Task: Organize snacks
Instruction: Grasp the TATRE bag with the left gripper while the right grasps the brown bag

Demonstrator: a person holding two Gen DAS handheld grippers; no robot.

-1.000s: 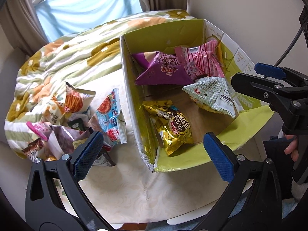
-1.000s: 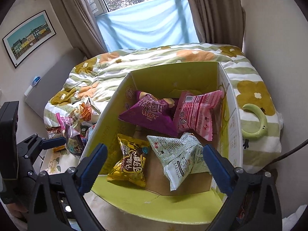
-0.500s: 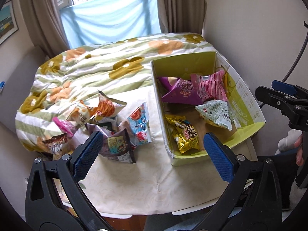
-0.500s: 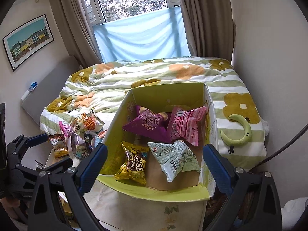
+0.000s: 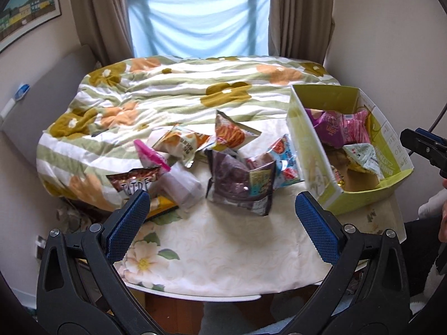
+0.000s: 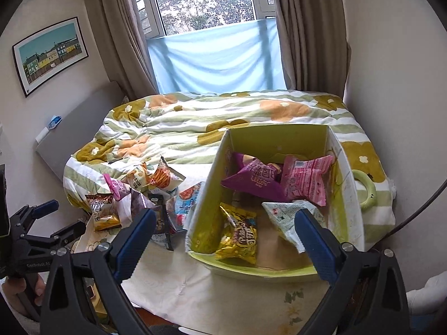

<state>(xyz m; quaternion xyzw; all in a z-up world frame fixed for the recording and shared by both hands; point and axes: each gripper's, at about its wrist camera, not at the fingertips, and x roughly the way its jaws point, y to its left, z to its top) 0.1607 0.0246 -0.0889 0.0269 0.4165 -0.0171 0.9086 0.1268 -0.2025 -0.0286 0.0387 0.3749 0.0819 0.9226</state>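
A round table point(image 5: 223, 254) draped in a cream floral cloth carries 2 groups of snacks at the foot of a bed with a green-striped, flower-print duvet point(image 5: 173, 95). On the right stands an open yellow-green cardboard box point(image 6: 276, 139) holding 4 packets: a purple bag point(image 6: 252, 180) and a pink bag point(image 6: 304, 180) at the far end, a gold bag point(image 6: 240, 234) at the near left and a pale green-and-white bag point(image 6: 285, 217) at the near right. To the left of the box, a loose pile lies on the cloth: a dark purple packet point(image 5: 240, 184) nearest the box beside a light-blue packet point(image 5: 285, 159), an orange fries-print bag point(image 5: 233, 134) farther back, a tan packet point(image 5: 181, 142), a bag with a pink top point(image 5: 152, 155) and a dark brown packet point(image 5: 134, 182) at the far left edge (partly hanging over the duvet).

The left gripper point(image 5: 220, 220) hangs above the near side of the table, facing the pile, its blue-padded jaws spread wide and holding nothing. The right gripper point(image 6: 223, 237) hovers over the near edge of the box, jaws likewise spread and unloaded. A framed picture of coloured houses point(image 6: 50, 54) hangs on the left wall, and brown curtains point(image 6: 304, 30) flank a window half-covered by blue sheeting point(image 6: 215, 58).
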